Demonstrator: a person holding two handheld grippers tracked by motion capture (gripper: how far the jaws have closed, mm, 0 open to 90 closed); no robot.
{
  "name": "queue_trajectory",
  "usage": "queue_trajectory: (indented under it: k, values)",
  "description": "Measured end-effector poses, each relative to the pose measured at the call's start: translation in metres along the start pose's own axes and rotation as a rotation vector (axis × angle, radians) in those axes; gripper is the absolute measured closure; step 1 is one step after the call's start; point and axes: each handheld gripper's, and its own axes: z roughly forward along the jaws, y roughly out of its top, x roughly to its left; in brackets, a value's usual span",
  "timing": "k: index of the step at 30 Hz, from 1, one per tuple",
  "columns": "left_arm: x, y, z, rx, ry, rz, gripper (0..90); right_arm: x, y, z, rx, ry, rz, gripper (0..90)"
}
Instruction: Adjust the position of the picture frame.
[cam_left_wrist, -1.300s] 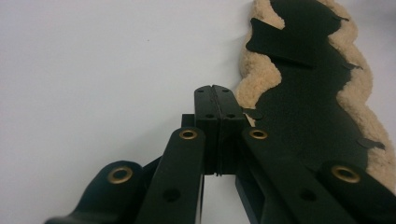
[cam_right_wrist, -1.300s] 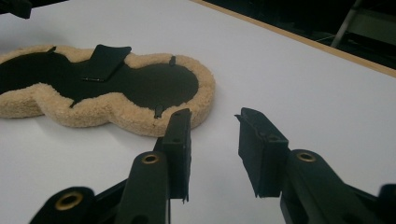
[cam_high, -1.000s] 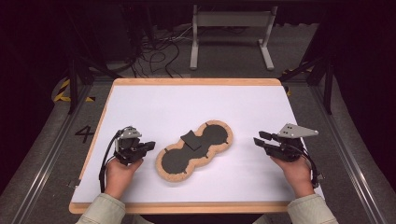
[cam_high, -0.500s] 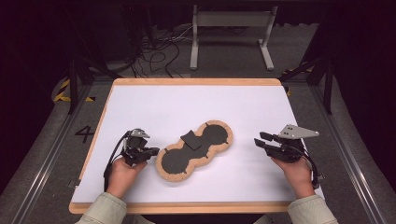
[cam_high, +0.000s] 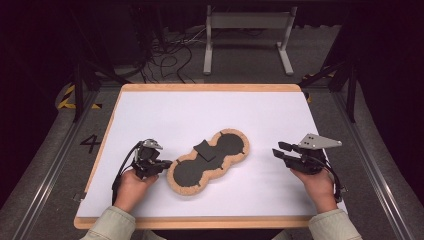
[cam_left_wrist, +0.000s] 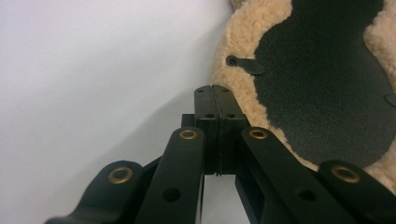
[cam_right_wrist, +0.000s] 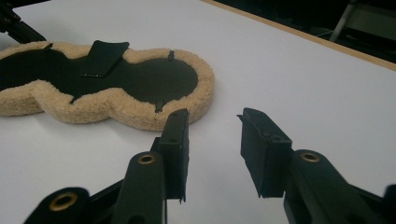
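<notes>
A peanut-shaped pad (cam_high: 207, 161) with a tan fleecy rim and black centre lies flat on the white table top (cam_high: 170, 115); a small black flap (cam_high: 204, 149) rests across its waist. My left gripper (cam_high: 166, 164) is shut with nothing between its jaws, its tip at the pad's left edge (cam_left_wrist: 229, 79). In the left gripper view the two pads (cam_left_wrist: 213, 100) meet beside the fleece. To the right of the pad my right gripper (cam_high: 280, 151) hovers low over the table, open and holding nothing. Its view shows the fleecy pad (cam_right_wrist: 107, 86) ahead and left of the right gripper (cam_right_wrist: 212, 121).
The table top has a wooden border (cam_high: 210, 87). Beyond it stand a grey metal frame (cam_high: 247, 37) and loose cables (cam_high: 165, 55) on the dark floor. Metal rails (cam_high: 372, 160) run along both sides of the table.
My left gripper has slid right across the table until its tip reaches the pad's left edge. The right gripper and the pad have stayed where they were.
</notes>
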Motion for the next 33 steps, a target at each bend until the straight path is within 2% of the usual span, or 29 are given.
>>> queue_trajectory:
  k: [4, 12, 22, 23, 27, 28, 33]
  values:
    - [0.000, -0.001, 0.000, 0.010, -0.030, -0.004, 90.0, 0.000, 0.000, 0.000, 0.000, -0.001, 0.000, 62.2]
    - [-0.009, -0.002, 0.000, 0.042, -0.076, 0.020, 90.0, 0.000, 0.001, -0.001, -0.002, 0.001, 0.002, 61.8]
    - [-0.022, -0.002, 0.004, 0.085, -0.173, 0.093, 90.0, -0.001, 0.001, -0.002, -0.002, 0.004, 0.010, 61.8]
    - [-0.023, -0.001, 0.005, 0.079, -0.172, 0.115, 90.0, -0.001, 0.001, -0.002, -0.002, 0.004, 0.011, 61.8]
    - [-0.032, 0.000, 0.007, 0.103, -0.205, 0.138, 90.0, 0.000, 0.001, -0.002, -0.001, 0.004, 0.006, 62.1]
    - [-0.035, 0.001, 0.009, 0.105, -0.217, 0.162, 90.0, 0.000, 0.001, -0.002, -0.001, 0.004, 0.006, 62.1]
    - [-0.048, 0.004, 0.014, 0.120, -0.254, 0.212, 90.0, 0.001, 0.001, -0.002, 0.001, 0.005, 0.005, 63.3]
